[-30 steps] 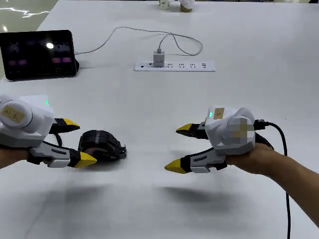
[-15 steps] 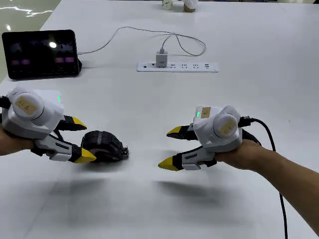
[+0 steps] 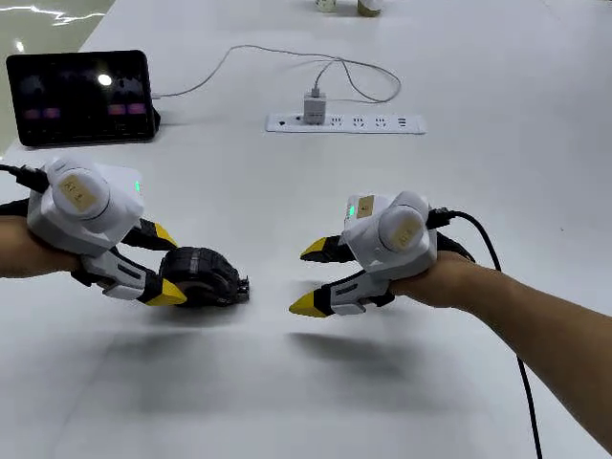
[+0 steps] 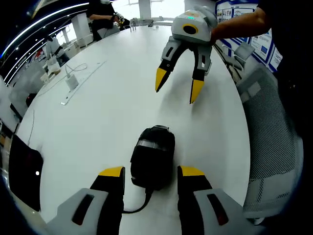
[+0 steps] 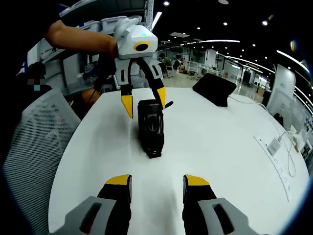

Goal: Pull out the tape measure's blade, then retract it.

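A black tape measure [image 3: 203, 277] lies on the white table [image 3: 287, 382], its blade tip pointing right and the blade fully in. My left gripper [image 3: 166, 265] is open with one jaw on each side of the case's rear; small gaps show between the fingers and the case in the left gripper view, around the tape measure [image 4: 154, 156]. My right gripper [image 3: 309, 278] is open and holds nothing, a short way right of the blade tip. In the right gripper view the tape measure [image 5: 150, 122] lies ahead, beyond my right gripper [image 5: 157, 181], with the left gripper [image 5: 144, 102] over its far end.
A dark tablet [image 3: 81, 96] stands at the back left. A white power strip [image 3: 344, 122] with a plugged charger and looping cable lies at the back centre. A black cable [image 3: 507, 287] trails from the right gripper. A mesh chair [image 4: 269, 147] stands past the table edge.
The left gripper has slid forward so its jaws now flank the tape measure's rear. The right gripper has moved left, closer to the blade tip. The tape measure has stayed in place.
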